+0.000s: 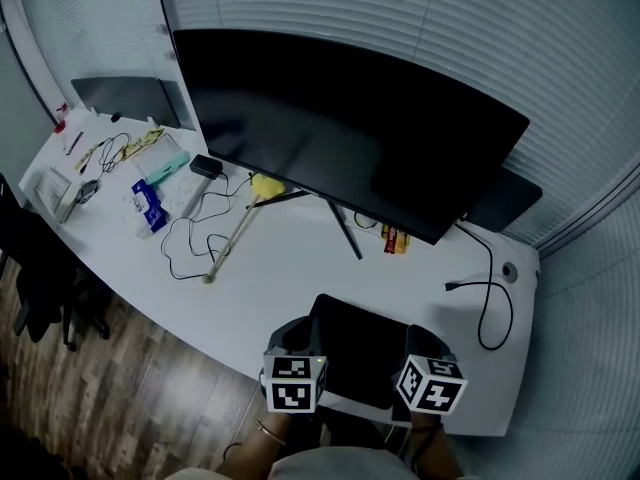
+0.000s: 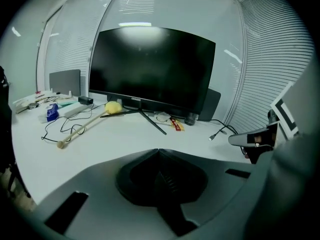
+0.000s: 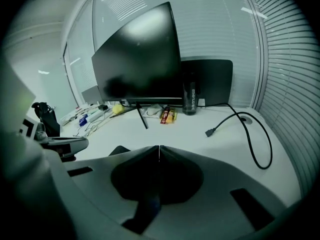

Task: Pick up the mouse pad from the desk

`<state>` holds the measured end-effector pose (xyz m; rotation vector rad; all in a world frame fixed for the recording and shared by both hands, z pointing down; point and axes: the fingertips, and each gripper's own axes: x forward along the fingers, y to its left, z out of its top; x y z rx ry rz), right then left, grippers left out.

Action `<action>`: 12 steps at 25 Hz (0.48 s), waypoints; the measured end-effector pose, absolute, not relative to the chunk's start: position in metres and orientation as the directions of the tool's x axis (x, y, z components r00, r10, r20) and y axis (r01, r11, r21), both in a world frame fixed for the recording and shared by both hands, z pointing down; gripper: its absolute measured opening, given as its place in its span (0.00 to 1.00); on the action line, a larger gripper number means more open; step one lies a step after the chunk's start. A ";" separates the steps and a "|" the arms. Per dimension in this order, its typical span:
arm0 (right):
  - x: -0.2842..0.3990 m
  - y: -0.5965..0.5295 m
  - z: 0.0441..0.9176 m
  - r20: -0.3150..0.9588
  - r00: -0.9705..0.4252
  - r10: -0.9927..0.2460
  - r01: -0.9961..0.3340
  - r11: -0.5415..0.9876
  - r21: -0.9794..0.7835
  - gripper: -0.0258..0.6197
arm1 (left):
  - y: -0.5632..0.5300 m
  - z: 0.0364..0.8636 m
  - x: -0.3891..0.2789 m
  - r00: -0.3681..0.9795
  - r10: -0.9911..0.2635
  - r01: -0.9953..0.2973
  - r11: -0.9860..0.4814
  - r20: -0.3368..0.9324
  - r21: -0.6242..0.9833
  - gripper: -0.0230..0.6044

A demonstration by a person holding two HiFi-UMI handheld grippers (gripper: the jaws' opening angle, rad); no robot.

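Between the two grippers, at the near edge of the white desk [image 1: 290,283], lies the black mouse pad [image 1: 358,348], a flat dark rectangle. The left gripper [image 2: 159,150] stands just beside the pad's left edge and the right gripper [image 3: 159,147] just beside its right edge. Whether either touches the pad cannot be told from the head view. Both point forward and down toward the desk. The left gripper's jaws are pressed together along a thin seam with nothing between them, and the right gripper's jaws are likewise pressed together and empty. Each gripper view shows the other gripper close by at its side.

Straight ahead of the grippers, a wide curved monitor [image 1: 350,128] with a dark screen stands on thin splayed legs. In front of it, more toward the right gripper's side, lie red and yellow packets [image 1: 395,240], with a dark bottle [image 3: 189,98] just beside them. To the right of the right gripper a loose black cable [image 1: 492,308] loops over the desk, its plug end pointing left. Ahead and to the left of the left gripper lies a long pale stick with a yellow head [image 1: 240,226], crossing a thin black wire [image 1: 185,243]. Further left are a blue packet [image 1: 148,206] and small clutter, well apart from the pad.
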<state>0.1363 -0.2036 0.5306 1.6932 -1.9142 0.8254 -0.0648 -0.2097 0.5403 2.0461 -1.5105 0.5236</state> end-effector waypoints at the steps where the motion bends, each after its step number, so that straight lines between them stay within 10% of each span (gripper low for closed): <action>1: 0.137 -0.200 0.537 0.692 -0.143 -0.708 -0.988 0.063 -0.140 0.09 | -0.206 0.546 -0.065 0.295 -0.737 -0.956 -0.225 0.608 0.191 0.06; 12: 0.144 -0.166 0.588 0.779 -0.142 -0.611 -0.987 0.023 -0.161 0.09 | -0.176 0.592 -0.068 0.271 -0.664 -0.962 -0.197 0.697 0.187 0.06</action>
